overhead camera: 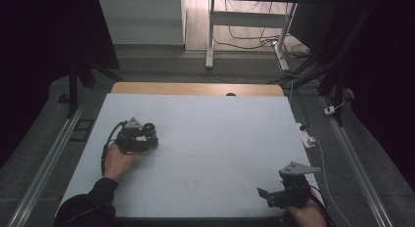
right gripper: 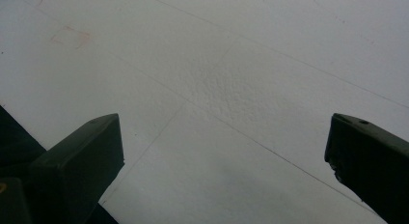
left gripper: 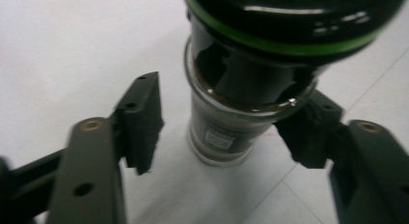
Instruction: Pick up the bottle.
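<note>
A small glass jar (left gripper: 222, 132) with dark contents and a black lid with a green ring stands upright on the white table (overhead camera: 220, 139). In the high view the jar (overhead camera: 150, 131) is at the left of the table. My left gripper (left gripper: 224, 137) straddles it: the right pad sits against the jar's side and the left pad stands a little apart from it. From above, the left gripper (overhead camera: 145, 135) lies low on the table in a hand. My right gripper (overhead camera: 268, 195) rests near the front right corner, and its jaws (right gripper: 226, 151) are wide open over bare table.
The table's far wooden edge (overhead camera: 195, 88) borders grey floor. A white desk frame (overhead camera: 210, 36) and loose cables (overhead camera: 254, 41) lie beyond it. A white power strip (overhead camera: 307, 137) hangs off the right edge. Metal rails run along both sides.
</note>
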### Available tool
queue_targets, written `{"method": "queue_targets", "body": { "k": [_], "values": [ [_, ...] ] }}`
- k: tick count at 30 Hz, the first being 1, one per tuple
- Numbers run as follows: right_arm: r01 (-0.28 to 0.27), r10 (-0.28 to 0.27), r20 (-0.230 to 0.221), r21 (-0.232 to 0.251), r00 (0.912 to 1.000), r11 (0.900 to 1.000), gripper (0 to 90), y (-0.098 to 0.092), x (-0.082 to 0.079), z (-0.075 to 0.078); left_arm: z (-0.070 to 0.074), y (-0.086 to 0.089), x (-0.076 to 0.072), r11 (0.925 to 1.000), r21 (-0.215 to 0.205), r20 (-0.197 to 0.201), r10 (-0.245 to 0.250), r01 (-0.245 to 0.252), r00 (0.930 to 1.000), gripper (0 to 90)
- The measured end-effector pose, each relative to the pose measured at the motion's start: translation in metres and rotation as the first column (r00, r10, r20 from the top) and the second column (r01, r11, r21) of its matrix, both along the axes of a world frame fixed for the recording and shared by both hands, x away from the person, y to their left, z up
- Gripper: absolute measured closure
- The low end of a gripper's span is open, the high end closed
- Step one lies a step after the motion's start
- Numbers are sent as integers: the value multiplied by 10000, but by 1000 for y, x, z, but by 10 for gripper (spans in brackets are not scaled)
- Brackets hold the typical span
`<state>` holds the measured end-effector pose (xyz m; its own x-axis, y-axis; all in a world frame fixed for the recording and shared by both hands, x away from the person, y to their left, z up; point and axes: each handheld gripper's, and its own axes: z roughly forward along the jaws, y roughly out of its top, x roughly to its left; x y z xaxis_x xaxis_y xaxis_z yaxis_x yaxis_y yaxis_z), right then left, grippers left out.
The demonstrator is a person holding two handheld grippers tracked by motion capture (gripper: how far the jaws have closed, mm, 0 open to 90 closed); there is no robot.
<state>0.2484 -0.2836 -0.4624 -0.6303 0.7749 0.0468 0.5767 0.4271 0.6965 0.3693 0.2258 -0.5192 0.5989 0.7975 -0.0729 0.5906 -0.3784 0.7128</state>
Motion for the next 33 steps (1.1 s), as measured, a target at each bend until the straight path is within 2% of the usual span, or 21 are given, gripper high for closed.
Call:
{"method": "queue_targets", "body": {
  "k": [2, 4, 6, 11, 17, 25, 28, 33],
  "values": [
    [0, 0, 2, -6, 10000, 10000, 0, 0, 0, 0, 0, -1, -1, 10000, 44, -21, -57, 57, 10000, 431],
    [-11, 11, 12, -12, 10000, 10000, 0, 0, 0, 0, 0, -2, -1, 9999, -17, -28, -166, 166, 9999, 495],
    [-16, 16, 17, -10, 10000, 10000, 0, 0, 0, 0, 1, -5, -3, 9995, 246, 96, -182, 179, 9998, 529],
    [-25, 25, 26, -16, 10000, 10000, 0, 0, 0, 0, 2, -5, -3, 9995, 269, 62, -135, 133, 9999, 534],
    [-29, 29, 28, -24, 10000, 10000, 0, 0, 0, 0, 2, -2, -2, 9996, 29, 10, -274, 274, 9996, 536],
    [-18, 18, 16, -31, 10000, 10000, 0, 0, 0, 0, 12, -6, -8, 9985, 26, 523, -543, 543, 9972, 536],
    [-27, 27, 18, -56, 10000, 10000, 0, 0, 0, 0, 19, -9, -11, 9983, -143, 475, -559, 566, 9973, 536],
    [-9, 9, 22, -25, 10000, 10000, 0, 0, 0, 0, 29, -15, -16, 9956, -529, 3, -774, 773, 9970, 535]
  ]
}}
